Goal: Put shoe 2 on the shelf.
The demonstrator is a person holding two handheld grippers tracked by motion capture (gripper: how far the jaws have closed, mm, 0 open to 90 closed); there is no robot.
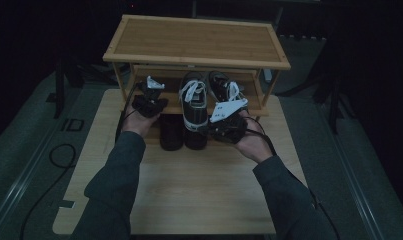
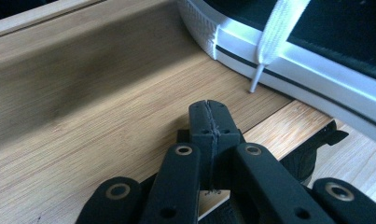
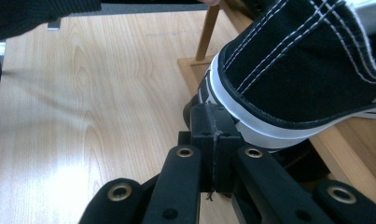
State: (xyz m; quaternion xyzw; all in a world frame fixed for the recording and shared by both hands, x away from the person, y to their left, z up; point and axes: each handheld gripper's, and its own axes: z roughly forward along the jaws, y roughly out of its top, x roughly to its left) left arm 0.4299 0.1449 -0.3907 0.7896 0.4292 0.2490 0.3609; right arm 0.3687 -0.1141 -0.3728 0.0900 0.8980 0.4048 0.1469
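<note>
Two black sneakers with white laces and soles lie on the middle shelf of a wooden shoe rack (image 1: 196,40). The left sneaker (image 1: 194,102) juts out over the shelf's front edge; the other sneaker (image 1: 224,87) lies to its right. My left gripper (image 1: 150,102) (image 2: 209,109) is shut and empty, hovering over the shelf board (image 2: 106,107) beside a sneaker's white sole (image 2: 316,60) and a lace tip (image 2: 255,84). My right gripper (image 1: 216,129) (image 3: 213,114) is shut, its tips close against the white heel rim of a sneaker (image 3: 297,70), holding nothing.
Dark shoes (image 1: 171,132) sit below the shelf, under the jutting sneaker. The rack stands at the far end of a light wooden table (image 1: 199,190). A rack leg (image 3: 208,32) rises near the sneaker's heel. Cables (image 1: 59,155) lie on the floor at left.
</note>
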